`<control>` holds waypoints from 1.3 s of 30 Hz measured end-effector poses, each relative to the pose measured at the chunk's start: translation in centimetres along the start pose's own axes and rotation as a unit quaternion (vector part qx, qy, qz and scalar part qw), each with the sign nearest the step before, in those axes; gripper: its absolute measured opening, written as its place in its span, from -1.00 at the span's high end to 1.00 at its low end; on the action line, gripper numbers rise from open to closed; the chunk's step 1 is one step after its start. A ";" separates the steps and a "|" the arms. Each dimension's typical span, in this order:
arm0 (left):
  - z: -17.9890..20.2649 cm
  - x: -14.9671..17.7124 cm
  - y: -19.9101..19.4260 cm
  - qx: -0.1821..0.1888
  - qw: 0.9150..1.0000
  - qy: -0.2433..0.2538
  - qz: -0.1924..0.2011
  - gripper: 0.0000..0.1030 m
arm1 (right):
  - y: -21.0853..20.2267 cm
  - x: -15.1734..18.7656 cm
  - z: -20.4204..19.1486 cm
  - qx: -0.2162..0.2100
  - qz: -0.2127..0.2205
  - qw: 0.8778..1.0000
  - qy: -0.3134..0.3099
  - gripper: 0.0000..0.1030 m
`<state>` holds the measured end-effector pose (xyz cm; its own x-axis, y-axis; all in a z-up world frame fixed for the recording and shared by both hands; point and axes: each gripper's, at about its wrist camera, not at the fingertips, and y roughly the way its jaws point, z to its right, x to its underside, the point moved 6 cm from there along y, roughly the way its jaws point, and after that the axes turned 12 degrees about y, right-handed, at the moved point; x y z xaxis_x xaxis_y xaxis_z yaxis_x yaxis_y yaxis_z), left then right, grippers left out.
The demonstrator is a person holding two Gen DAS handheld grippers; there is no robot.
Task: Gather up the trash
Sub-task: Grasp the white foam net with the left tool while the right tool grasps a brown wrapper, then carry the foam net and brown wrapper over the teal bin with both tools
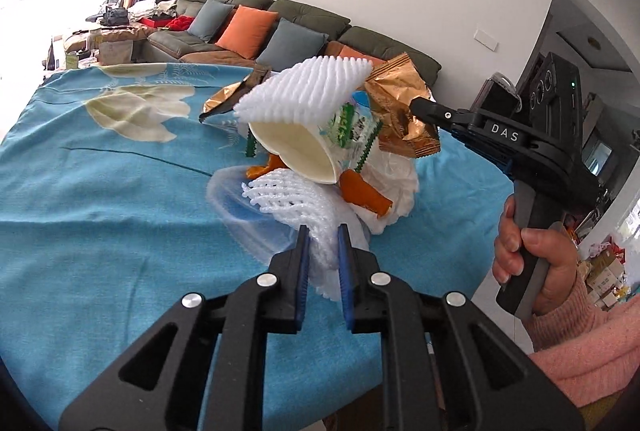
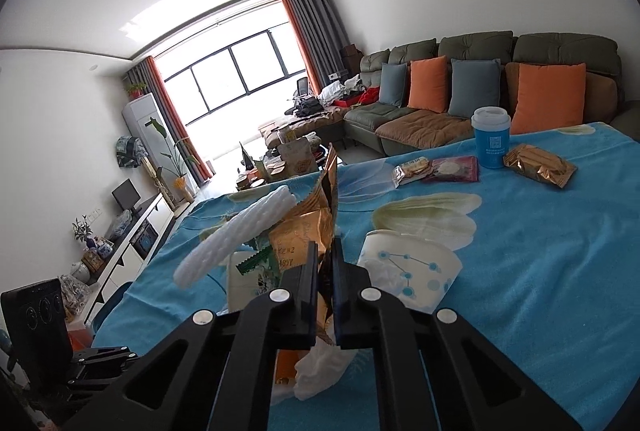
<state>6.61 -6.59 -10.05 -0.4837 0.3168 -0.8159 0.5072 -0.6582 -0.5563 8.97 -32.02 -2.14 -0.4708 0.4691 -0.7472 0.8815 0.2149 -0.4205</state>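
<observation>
A pile of trash sits on the blue tablecloth [image 1: 100, 199]: a tipped paper cup [image 1: 296, 151], white foam fruit nets [image 1: 308, 91], orange peel [image 1: 364, 195], a green-edged clear wrapper [image 1: 352, 131], crumpled tissue [image 1: 396, 175] and a gold foil wrapper [image 1: 400, 111]. My left gripper [image 1: 323, 231] is shut on the lower foam net [image 1: 288, 199] at the pile's near edge. My right gripper [image 2: 326, 249] is shut on the gold foil wrapper [image 2: 308, 227]; it also shows in the left wrist view [image 1: 420, 109]. The paper cup [image 2: 408, 271] lies just right of it.
Farther along the table stand a blue lidded cup [image 2: 491, 139], a gold snack pack [image 2: 538, 161], a biscuit pack [image 2: 412, 169] and a dark red pack [image 2: 454, 167]. A green sofa [image 2: 480, 87] with cushions runs beyond the table. A clear plastic lid [image 1: 248, 207] lies under the pile.
</observation>
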 end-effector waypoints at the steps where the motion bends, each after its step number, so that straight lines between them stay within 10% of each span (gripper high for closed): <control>1: -0.2 0.0 -0.5 -0.008 1.000 0.003 0.002 0.73 | -0.3 -0.3 -0.1 0.001 0.007 1.000 -0.004 0.92; 16: -6.0 2.1 -9.2 -0.118 0.991 -0.041 0.038 0.73 | -2.4 -2.1 -5.2 -0.057 0.042 0.997 -0.044 0.92; 39: -16.2 6.6 -20.4 -0.290 0.943 -0.150 0.068 0.73 | 9.5 9.3 -22.1 -0.218 -0.197 0.948 -0.119 0.92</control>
<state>4.66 19.96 -6.65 -0.5217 -0.0075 -0.8531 0.8419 -0.1662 -0.5134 13.81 -6.66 -1.73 -0.7166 0.0827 -0.6925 0.5419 0.6911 -0.4783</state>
